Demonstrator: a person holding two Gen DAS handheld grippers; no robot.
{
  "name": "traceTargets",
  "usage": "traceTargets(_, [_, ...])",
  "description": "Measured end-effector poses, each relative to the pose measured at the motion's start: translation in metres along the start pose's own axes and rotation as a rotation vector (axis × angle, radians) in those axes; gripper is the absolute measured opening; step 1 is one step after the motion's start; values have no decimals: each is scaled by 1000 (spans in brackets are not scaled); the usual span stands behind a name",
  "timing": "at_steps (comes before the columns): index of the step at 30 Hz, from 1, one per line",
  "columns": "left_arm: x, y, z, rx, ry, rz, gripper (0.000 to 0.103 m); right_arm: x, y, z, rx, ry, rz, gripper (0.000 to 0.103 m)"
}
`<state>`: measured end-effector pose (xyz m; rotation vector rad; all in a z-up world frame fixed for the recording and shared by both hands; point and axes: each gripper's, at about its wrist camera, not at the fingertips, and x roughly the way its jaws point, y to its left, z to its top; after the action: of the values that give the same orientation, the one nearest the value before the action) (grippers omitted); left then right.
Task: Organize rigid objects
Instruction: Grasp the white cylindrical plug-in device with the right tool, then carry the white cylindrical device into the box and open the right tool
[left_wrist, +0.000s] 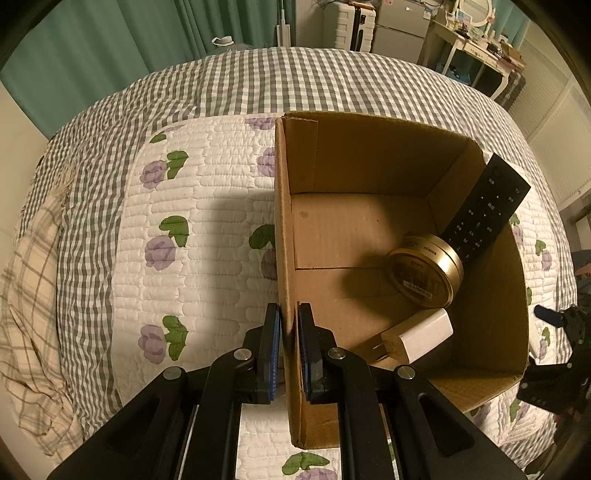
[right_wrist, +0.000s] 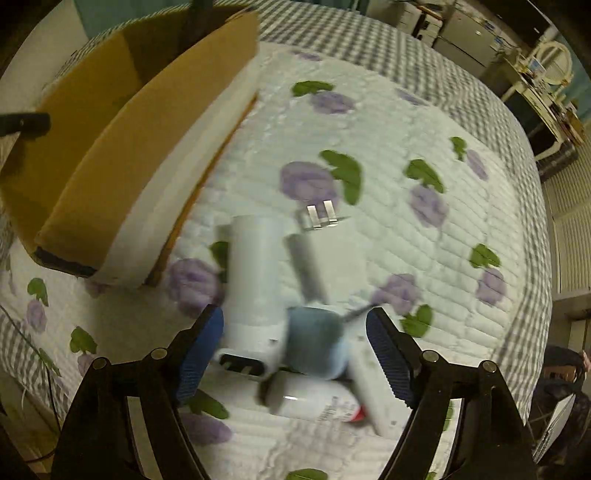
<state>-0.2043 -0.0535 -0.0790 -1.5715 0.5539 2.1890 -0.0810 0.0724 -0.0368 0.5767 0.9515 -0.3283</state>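
Observation:
My left gripper (left_wrist: 290, 332) is shut on the left wall of an open cardboard box (left_wrist: 284, 221) that stands on the bed. A gold round tin (left_wrist: 424, 273), a black remote (left_wrist: 484, 210) leaning on the right wall, and a white plug adapter (left_wrist: 417, 339) lie inside the box. In the blurred right wrist view, my right gripper (right_wrist: 293, 317) hangs open just above a pile. Between its jaws are a white cylindrical device (right_wrist: 255, 280) and a blue-grey item (right_wrist: 314, 343). A white charger with metal prongs (right_wrist: 328, 243), a white bottle (right_wrist: 314, 402) and a white remote (right_wrist: 373, 391) lie beside them.
The cardboard box (right_wrist: 110, 147) lies up and to the left of the pile. The bed has a white floral quilt (right_wrist: 406, 147) over a grey checked cover (left_wrist: 240, 81). Green curtains (left_wrist: 110, 37), a suitcase and a cluttered desk (left_wrist: 480, 48) stand beyond the bed.

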Motion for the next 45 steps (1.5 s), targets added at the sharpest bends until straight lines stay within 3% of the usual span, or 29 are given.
traceTargets(5, [0,1,0,-5,2,-8,10,11,17,1,-28,24,17,62])
traceTargets(7, [0,1,0,-2,1,-7,10,15,21,3,-33,35,23,48])
traceTargets(14, [0,2,1,-3,2,-12,10,27,28,7,-72,59,-6,43])
traceTargets(20, [0,3,1,-2,2,-16,10,12,24,7,-83,47,4,43])
traceTargets(24, [0,4,2,-1,3,-19,10,-21,12,17,-21,4,11,43])
traceTargets(28, [0,5,2,3,1,-19,10,-69,6,37,15,-100,13,43])
traceTargets(36, [0,5,3,5,1,-17,10,-172,37,103,41,-318,142,43])
traceTargets(40, [1,6,1,8,-1,-17,10,-180,67,130,27,-333,203,43])
traceTargets(45, [1,6,1,8,-3,-25,10,-145,95,145,21,-265,250,43])
